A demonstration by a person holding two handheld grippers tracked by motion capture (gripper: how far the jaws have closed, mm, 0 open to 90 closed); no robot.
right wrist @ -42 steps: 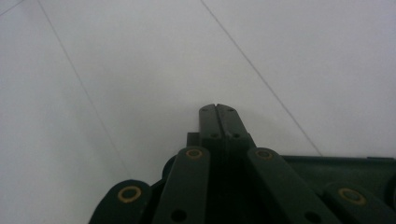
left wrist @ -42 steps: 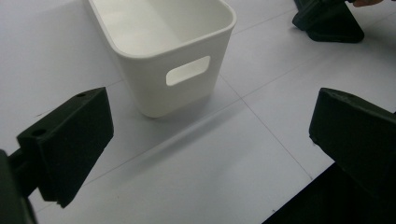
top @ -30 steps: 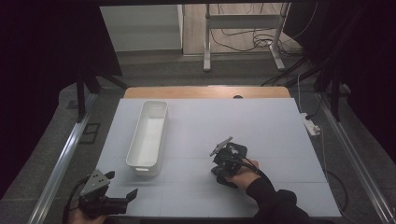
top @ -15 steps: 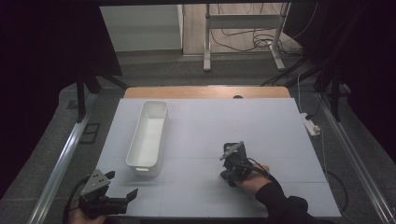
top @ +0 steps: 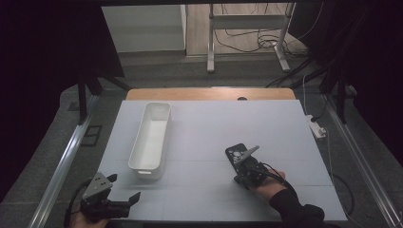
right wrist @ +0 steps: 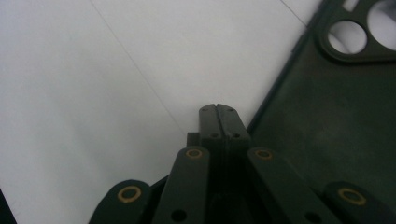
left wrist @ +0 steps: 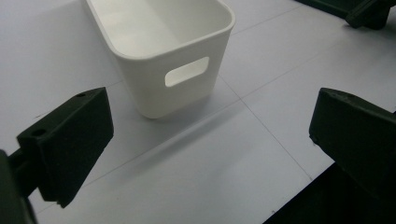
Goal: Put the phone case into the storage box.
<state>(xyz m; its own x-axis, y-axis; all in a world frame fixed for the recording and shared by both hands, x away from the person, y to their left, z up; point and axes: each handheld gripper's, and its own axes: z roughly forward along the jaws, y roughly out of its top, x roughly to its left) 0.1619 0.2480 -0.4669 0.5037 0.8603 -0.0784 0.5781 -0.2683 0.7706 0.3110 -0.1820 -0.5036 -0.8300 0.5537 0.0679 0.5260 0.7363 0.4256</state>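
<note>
The pale grey-white tabletop (top: 285, 128), scored by thin seam lines into panels, lies under even, dim light, and a strip of light brown wooden edge (top: 209, 93) shows along its far side. Grey metal rails (top: 62, 161) run down both sides of the table above dark grey carpeted floor (top: 28, 190). Beyond the table the floor turns to light wood boards (top: 199, 33), where the grey metal legs of a stand (top: 210, 42) rise among loose black cables (top: 247, 42). A white wall panel (top: 142, 28) sits behind on the left. A white power strip (top: 316, 127) lies at the right side. Black curtains (top: 43, 57) close in both sides, leaving the surroundings in deep shadow.
</note>
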